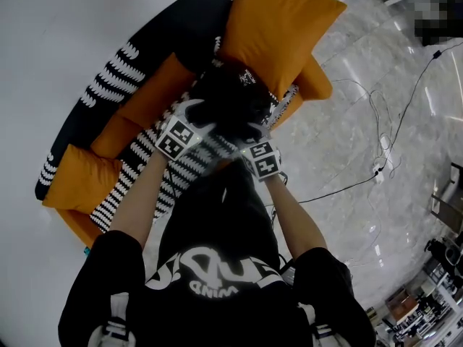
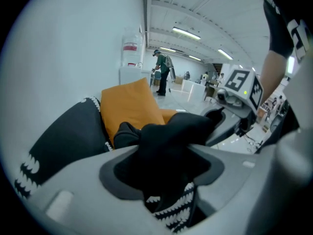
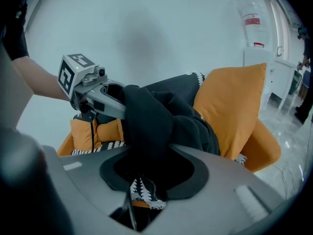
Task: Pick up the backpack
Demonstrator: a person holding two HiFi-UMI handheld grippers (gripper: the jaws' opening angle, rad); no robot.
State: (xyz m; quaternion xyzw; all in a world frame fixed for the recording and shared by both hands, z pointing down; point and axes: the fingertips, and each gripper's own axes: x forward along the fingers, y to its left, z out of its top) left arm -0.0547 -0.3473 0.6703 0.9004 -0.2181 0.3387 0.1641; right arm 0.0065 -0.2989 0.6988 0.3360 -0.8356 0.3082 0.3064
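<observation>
The black backpack [image 1: 230, 96] lies on the seat of an orange and black sofa [image 1: 130, 71], against a big orange cushion [image 1: 278, 24]. My left gripper [image 1: 204, 116] holds the bag's near left side and my right gripper [image 1: 249, 130] its near right side. In the left gripper view a bunch of black backpack fabric [image 2: 166, 141] fills the gap between the left gripper [image 2: 164, 168] pads. In the right gripper view the same black fabric [image 3: 151, 126] is pinched in the right gripper [image 3: 154, 170]. Each view shows the other gripper close by, also gripping the bag.
A black throw with white pattern [image 1: 181, 168] covers the seat. A smaller orange cushion [image 1: 79, 176] lies at the sofa's left end. Cables and a power strip [image 1: 377, 168] run over the marble floor at the right. A white wall stands behind the sofa. A person [image 2: 161, 72] stands far off.
</observation>
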